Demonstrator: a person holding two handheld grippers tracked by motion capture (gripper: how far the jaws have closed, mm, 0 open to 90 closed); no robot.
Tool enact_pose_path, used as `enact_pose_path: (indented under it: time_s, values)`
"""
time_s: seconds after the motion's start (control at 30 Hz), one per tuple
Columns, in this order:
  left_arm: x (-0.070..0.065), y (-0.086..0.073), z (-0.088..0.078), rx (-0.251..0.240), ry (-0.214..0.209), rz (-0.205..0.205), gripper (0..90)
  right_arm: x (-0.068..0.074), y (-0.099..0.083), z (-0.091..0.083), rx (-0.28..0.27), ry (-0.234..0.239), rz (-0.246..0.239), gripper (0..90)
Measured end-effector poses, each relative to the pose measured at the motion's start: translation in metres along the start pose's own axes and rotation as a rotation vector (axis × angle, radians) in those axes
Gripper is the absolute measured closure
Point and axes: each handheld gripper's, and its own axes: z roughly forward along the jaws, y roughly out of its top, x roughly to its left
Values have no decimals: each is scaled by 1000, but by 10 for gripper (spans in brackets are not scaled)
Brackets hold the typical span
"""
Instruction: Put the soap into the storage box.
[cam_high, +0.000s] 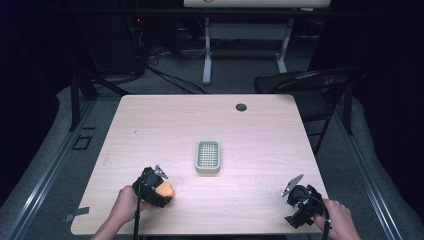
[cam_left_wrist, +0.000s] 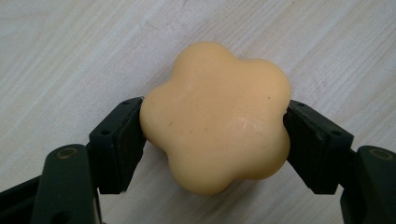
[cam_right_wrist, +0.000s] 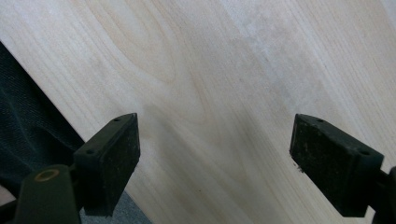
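A pale orange, flower-shaped soap (cam_left_wrist: 217, 114) lies on the light wood table (cam_high: 165, 125). My left gripper (cam_left_wrist: 215, 140) is shut on it, with one black pad pressed against each side. From above, the soap (cam_high: 166, 189) peeks out beside the left gripper (cam_high: 161, 192) near the table's front left. Near the front right corner my right gripper (cam_high: 295, 200) hovers over the table edge. Its jaws stand wide apart in the right gripper view, with bare wood between the right gripper's pads (cam_right_wrist: 112, 163).
A small grey-green slotted soap dish (cam_high: 208, 156) sits at the table's middle. A round dark cable hole (cam_high: 241, 107) is near the far edge. A black folding chair (cam_high: 310, 90) stands beyond the far right corner. Dark carpet (cam_right_wrist: 28, 126) shows past the table edge.
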Motion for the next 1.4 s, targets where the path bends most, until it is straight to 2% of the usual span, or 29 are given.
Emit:
enact_pose_path:
  time_s: [0.27, 0.47, 0.57, 0.8, 1.03, 1.27, 1.4]
  values:
    - [0, 1, -3, -8, 0, 6, 267, 0, 0, 0, 3, -8, 1, 157]
    - [2, 1, -7, -20, 5, -6, 267, 0, -1, 0, -16, -2, 9, 157]
    - [1, 1, -8, -26, 5, -7, 267, -1, -1, -1, -5, -8, 6, 157]
    - [0, 4, -11, -29, 4, 9, 267, -2, 0, 0, 1, -9, 1, 158]
    - [-1, 12, -10, -34, 21, 14, 267, -2, 0, 1, 5, -5, 7, 157]
    - [-1, 22, -9, -37, 19, 18, 267, -2, -1, 1, 5, -9, 7, 157]
    - [-1, 26, -7, -23, 14, 28, 267, -1, -1, 0, 8, -11, 2, 157]
